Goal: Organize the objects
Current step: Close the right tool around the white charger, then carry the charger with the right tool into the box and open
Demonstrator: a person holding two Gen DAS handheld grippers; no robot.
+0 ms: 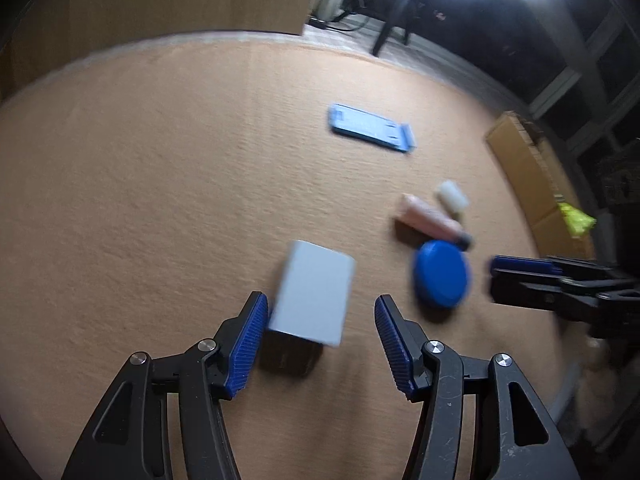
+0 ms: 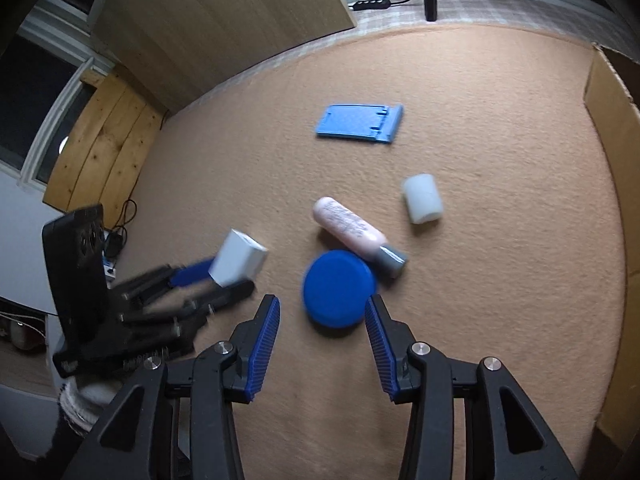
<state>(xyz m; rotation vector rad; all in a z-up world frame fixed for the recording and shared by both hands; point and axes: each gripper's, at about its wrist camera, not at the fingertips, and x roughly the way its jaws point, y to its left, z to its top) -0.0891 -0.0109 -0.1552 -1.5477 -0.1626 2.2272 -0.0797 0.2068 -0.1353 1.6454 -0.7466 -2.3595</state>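
Observation:
A pale grey box [image 1: 312, 292] sits between the fingers of my left gripper [image 1: 320, 300], which is open. The box is close to the left pad, with a clear gap to the right pad. It is blurred, and whether it rests on the cloth I cannot tell. In the right wrist view the same box [image 2: 240, 258] lies between the left gripper's [image 2: 234, 278] fingers. My right gripper [image 2: 322, 300] is open, with a round blue lid [image 2: 338, 288] just ahead of its tips; the pads do not press on it. The left wrist view shows the lid [image 1: 440, 274] and the right gripper [image 1: 493, 278] beside it.
On the orange cloth lie a pink bottle with a grey cap [image 2: 352, 232], a white translucent cup [image 2: 422, 198] and a flat blue phone stand [image 2: 360, 124]. A cardboard box [image 2: 612, 160] borders the right side. A wooden board [image 2: 224, 20] stands at the back left.

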